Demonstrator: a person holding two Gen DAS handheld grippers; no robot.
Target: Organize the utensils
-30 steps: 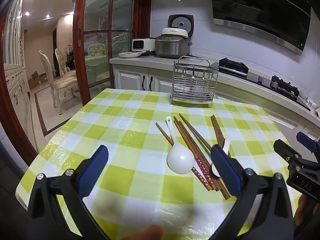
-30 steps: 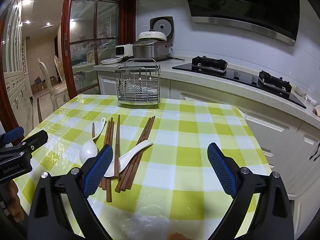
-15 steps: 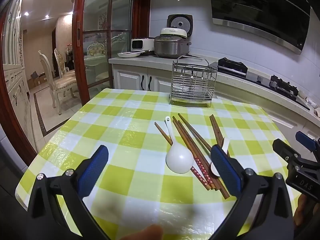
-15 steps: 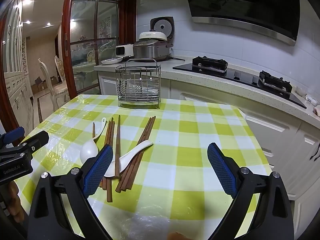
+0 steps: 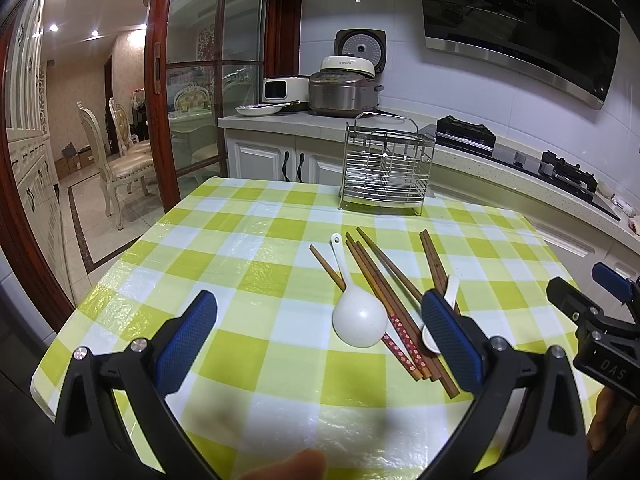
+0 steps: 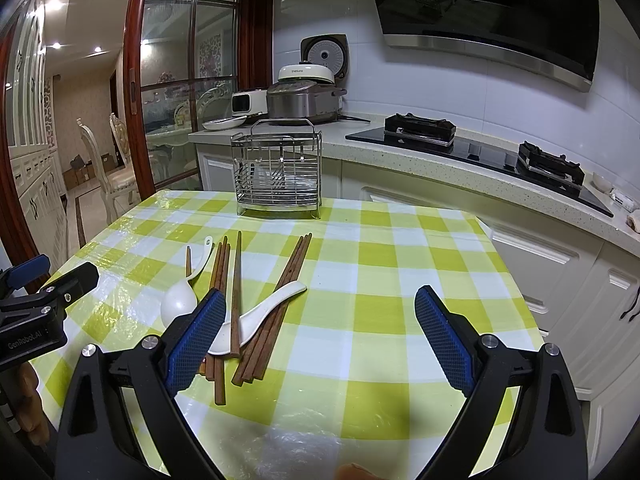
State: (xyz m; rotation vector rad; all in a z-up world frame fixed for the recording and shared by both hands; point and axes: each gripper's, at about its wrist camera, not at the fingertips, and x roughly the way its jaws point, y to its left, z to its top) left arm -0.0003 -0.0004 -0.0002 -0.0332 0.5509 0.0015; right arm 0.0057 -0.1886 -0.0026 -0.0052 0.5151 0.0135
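Nearest the lens in both wrist views, a blurred fingertip intrudes at the bottom edge; nothing more of it can be made out. The left gripper (image 5: 316,338) has its jaws spread wide, nothing between the blue pads, held above the checked tablecloth (image 5: 248,272) with no contact visible. Its right-hand pad hides the bowl end of the small white spoon (image 5: 450,292) and the near ends of some chopsticks. The right gripper (image 6: 320,338) is likewise spread wide and empty; its left-hand pad covers part of the chopsticks (image 6: 236,292) and the near end of the small spoon. Each gripper shows only partly at the edge of the other's view, cut off by the frame.

Mid-table, the utensils lie in a loose pile: the white ladle (image 5: 358,316) bowl-down with its handle pointing away, brown chopsticks fanned beside and partly under it, two with red patterned ends. Whether the ladle rests on a chopstick cannot be told.

Farther back, the wire utensil rack (image 5: 386,168) stands upright near the table's far edge, well apart from the pile. Its contents are hard to make out through the wires.
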